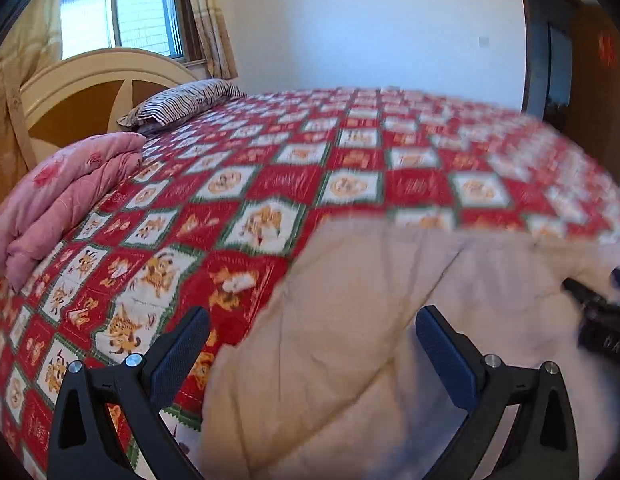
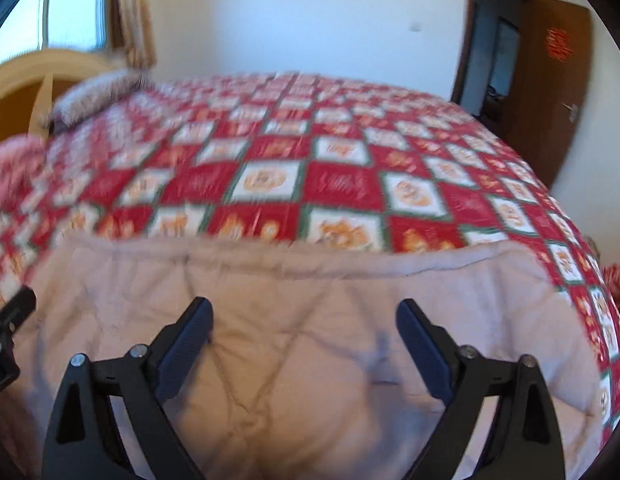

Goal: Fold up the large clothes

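A large beige quilted garment [image 1: 370, 320] lies spread on the near part of the bed; it also fills the lower half of the right wrist view [image 2: 290, 320]. My left gripper [image 1: 310, 332] is open and empty, above the garment's left edge. My right gripper [image 2: 304, 324] is open and empty, above the middle of the garment. The right gripper's body [image 1: 602, 320] shows at the right edge of the left wrist view, and the left gripper's body [image 2: 6, 336] shows at the left edge of the right wrist view. Both views are blurred by motion.
The bed has a red, white and green checked cover [image 1: 350, 160] [image 2: 330, 160]. A folded pink quilt [image 1: 62, 192] and a striped pillow [image 1: 182, 100] lie near the headboard [image 1: 90, 80]. A window [image 1: 118, 8] is at the left, a brown door [image 2: 550, 80] at the right.
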{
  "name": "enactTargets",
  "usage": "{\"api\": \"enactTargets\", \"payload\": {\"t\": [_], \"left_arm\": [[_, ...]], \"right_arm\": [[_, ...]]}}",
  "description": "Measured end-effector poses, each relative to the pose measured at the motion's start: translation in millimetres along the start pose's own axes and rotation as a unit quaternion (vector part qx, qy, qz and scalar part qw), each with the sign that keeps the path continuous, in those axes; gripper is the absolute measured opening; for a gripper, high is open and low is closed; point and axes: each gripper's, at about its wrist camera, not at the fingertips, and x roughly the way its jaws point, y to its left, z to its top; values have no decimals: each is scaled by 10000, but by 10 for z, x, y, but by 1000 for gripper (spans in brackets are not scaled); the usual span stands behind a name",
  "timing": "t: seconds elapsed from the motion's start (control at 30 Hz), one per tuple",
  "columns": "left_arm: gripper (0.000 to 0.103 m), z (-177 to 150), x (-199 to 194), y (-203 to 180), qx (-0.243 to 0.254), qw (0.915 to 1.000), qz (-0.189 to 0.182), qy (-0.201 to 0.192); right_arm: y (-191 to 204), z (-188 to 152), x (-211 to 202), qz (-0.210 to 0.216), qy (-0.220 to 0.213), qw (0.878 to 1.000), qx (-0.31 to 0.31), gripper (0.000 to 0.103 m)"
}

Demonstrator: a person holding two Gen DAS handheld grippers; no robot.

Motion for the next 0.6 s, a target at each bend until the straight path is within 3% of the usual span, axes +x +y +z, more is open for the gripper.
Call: {"api": "enactTargets", "payload": {"t": [0.07,0.17,0.47,0.6], "left_arm": [[102,-99,199,21,-170,9990,-309,286],[102,-115,266,99,-481,9972,-459,342],[102,-129,277,-10,-384,9985,-228,303],[102,-98,215,78,-377,9969,-368,580]], "right_arm": [[-13,-55,162,16,157,9999,31,95],[-68,-104,271,114,96,9998,115,98],[5,-126,419,94,292,9995,11,103],[12,-84,418,152,517,9985,-78,103]]}}
